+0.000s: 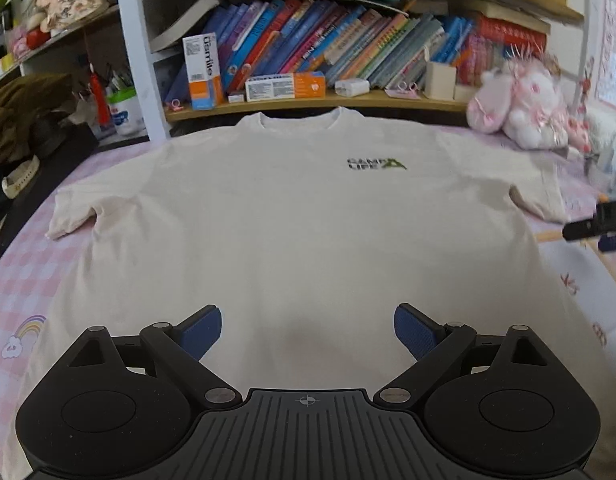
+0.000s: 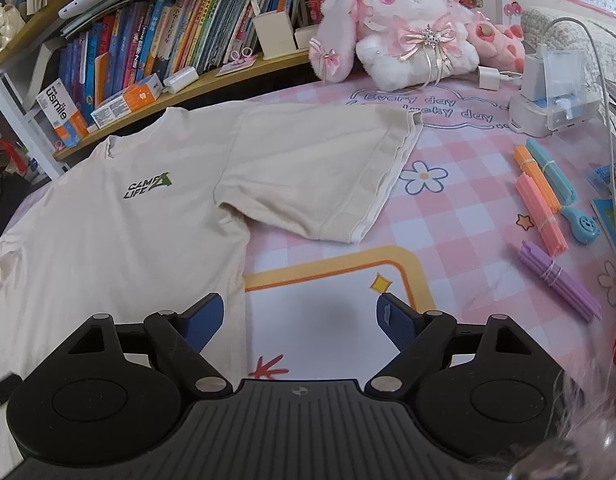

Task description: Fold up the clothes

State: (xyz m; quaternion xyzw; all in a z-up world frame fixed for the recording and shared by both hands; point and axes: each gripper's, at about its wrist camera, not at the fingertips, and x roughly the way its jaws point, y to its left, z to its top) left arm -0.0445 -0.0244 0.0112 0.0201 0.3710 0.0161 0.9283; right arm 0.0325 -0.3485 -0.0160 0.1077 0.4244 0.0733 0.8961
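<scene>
Ahead of both claws we see a wooden bookshelf [image 1: 347, 100] packed with leaning books [image 1: 327, 40]; among them stands a box [image 1: 202, 72] printed "usmile", with a second orange-and-white box [image 1: 286, 86] lying flat beside it. A small cream pen holder [image 2: 274, 34] sits on the same shelf, and we cannot tell what is inside it.

The cream T-shirt [image 1: 292, 216] lies spread face up on the pink checked cover [image 2: 447, 216], collar toward the shelf; its chest print reads "CAMP LIFE" beside a green triangle. The left gripper [image 1: 308, 332] hovers over the shirt's lower middle, its blue pads spread wide and holding nothing. The right gripper [image 2: 300, 320] is likewise wide and empty, with its left pad over the shirt's side edge and its right pad over bare cover. Ahead of it the sleeve [image 2: 327, 176] lies flat.

The cover bears "Every day" and what looks like "lucky day", partly hidden. Beyond the sleeve sits a pink-and-white plush rabbit [image 2: 403, 28]. To the right claw's right lie banded bundles of coloured sticks [image 2: 541, 216] and a white device [image 2: 547, 96] with a cable.
</scene>
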